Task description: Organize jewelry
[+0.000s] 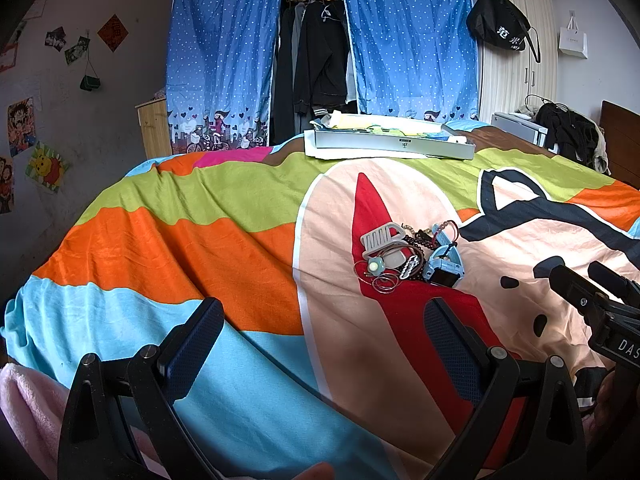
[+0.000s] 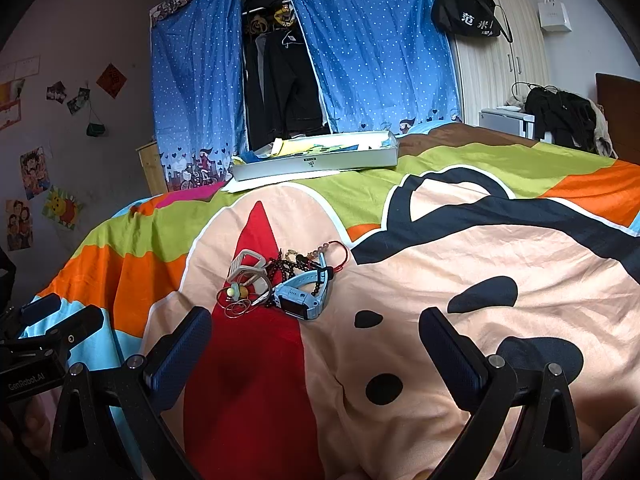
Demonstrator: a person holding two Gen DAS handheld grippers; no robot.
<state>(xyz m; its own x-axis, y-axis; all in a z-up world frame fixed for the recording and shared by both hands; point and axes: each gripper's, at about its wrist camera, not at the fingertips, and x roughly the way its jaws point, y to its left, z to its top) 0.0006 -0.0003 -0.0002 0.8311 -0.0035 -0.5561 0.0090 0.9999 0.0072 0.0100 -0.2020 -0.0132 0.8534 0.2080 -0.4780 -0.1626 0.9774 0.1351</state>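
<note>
**Lot: tangled jewelry heap on bedspread, both tongs unloaded**

Item 1. A small heap of jewelry (image 1: 408, 258) is recorded right of centre in the left wrist view, and left of centre in the right wrist view (image 2: 280, 284). It lies on the red tongue shape of a multicoloured cartoon-print bedspread (image 1: 200, 248). Within the heap are noted a light-blue plastic wristwatch with dark face (image 2: 302, 298), a pale grey plastic comb-shaped hair clip (image 1: 380, 240), dark beaded bracelets (image 2: 296, 266) and thin wire rings (image 2: 236, 308). The pieces are touching and partly interlaced.

Item 2. A shallow white rectangular cardboard tray (image 2: 316, 164) with paper contents is recorded in the upper middle of both views, well beyond the heap.

Item 3. The left gripper (image 1: 324, 344) is held with fingers wide apart, nothing between them. The right gripper (image 2: 316, 352) is likewise spread and empty.

Relation. The heap lies ahead of both tongs, slightly right of the left pair's axis and slightly left of the right pair's axis. The watch, with its strap running away from the camera, sits on the heap's right side and is judged nearer the right gripper; the hair clip is judged nearer the left.
</note>
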